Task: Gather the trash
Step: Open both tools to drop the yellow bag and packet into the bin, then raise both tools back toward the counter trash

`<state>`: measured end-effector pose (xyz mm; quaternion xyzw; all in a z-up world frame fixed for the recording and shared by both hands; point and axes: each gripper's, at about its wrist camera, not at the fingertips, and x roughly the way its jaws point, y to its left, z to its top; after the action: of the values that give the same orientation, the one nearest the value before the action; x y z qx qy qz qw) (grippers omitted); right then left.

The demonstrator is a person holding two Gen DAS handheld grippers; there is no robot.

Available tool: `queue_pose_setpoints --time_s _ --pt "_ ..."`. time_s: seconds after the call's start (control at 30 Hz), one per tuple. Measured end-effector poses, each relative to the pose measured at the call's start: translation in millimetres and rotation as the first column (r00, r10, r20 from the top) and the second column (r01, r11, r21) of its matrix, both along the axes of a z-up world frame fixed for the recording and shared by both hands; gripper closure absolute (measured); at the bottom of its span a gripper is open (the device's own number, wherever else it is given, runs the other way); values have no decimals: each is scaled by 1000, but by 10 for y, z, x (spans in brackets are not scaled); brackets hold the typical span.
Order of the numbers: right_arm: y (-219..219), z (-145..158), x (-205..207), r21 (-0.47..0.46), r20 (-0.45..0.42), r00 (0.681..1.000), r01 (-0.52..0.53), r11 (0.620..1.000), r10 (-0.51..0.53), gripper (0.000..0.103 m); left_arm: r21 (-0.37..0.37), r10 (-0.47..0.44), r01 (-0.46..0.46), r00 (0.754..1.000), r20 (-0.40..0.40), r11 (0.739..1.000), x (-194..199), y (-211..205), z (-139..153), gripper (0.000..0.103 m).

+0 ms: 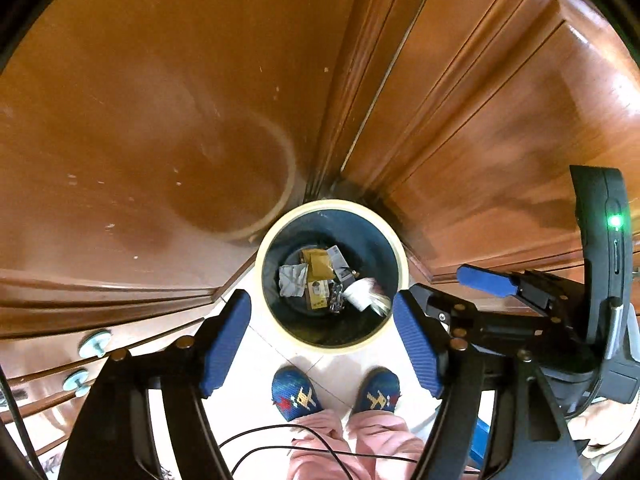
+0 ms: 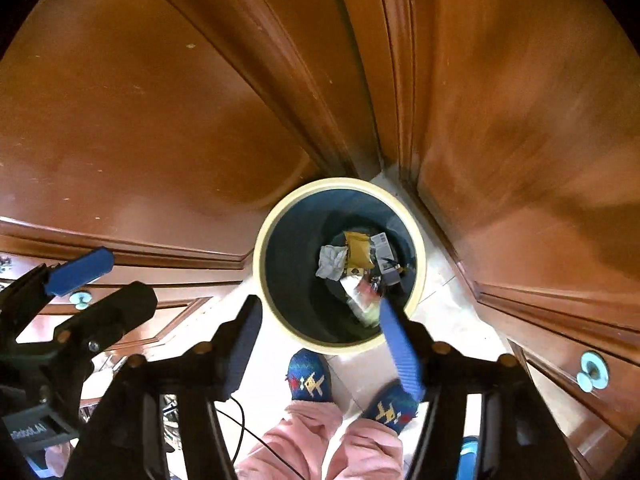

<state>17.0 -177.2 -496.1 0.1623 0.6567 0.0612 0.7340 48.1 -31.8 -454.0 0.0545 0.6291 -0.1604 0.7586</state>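
From the left wrist camera, the left gripper (image 1: 322, 346) hangs above a round bin (image 1: 262, 292) with a cream rim, its blue pads spread wide with nothing between them. The trash (image 1: 332, 284) lies at the bottom of the bin: crumpled paper, a yellow packet and other scraps too small to name. Wooden cabinet doors (image 1: 160, 120) close in behind, and the right gripper (image 1: 448, 292) crowds the frame's right side. From the right wrist camera, the right gripper (image 2: 320, 348) also stands wide and empty over the bin (image 2: 280, 320); one blue pad (image 2: 400, 348) covers part of the rim and trash (image 2: 352, 264). Blue patterned slippers (image 2: 310, 378) stand just beside the bin on pale tile.
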Motion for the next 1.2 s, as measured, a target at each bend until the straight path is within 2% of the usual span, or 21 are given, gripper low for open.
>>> queue_pose_setpoints --time_s 0.13,0.33,0.53,0.7,0.9,1.07,1.2 --pt "-34 206 -30 2 13 1000 8 1000 -8 41 -8 14 -14 1000 9 1000 -8 8 126 31" --pt "-36 691 -137 10 32 999 4 1000 -5 41 -20 28 -28 999 26 999 -83 20 572 31" --pt "-65 1377 -203 17 87 996 -30 999 29 41 -49 39 -34 995 92 998 -202 6 1335 31" --pt "-105 2134 -252 9 179 982 -71 997 69 41 -89 53 -38 984 170 995 -332 -10 2074 31" --pt "-217 2905 -296 -14 297 949 -104 994 104 41 -81 28 -4 953 301 997 -461 -102 2904 31" --pt "-357 3523 -284 -41 406 907 -101 994 108 41 -70 25 6 901 432 998 -530 -139 3587 26" --pt "-409 3924 -237 -54 480 871 -93 994 107 41 -70 26 10 872 489 997 -495 -169 3960 25"
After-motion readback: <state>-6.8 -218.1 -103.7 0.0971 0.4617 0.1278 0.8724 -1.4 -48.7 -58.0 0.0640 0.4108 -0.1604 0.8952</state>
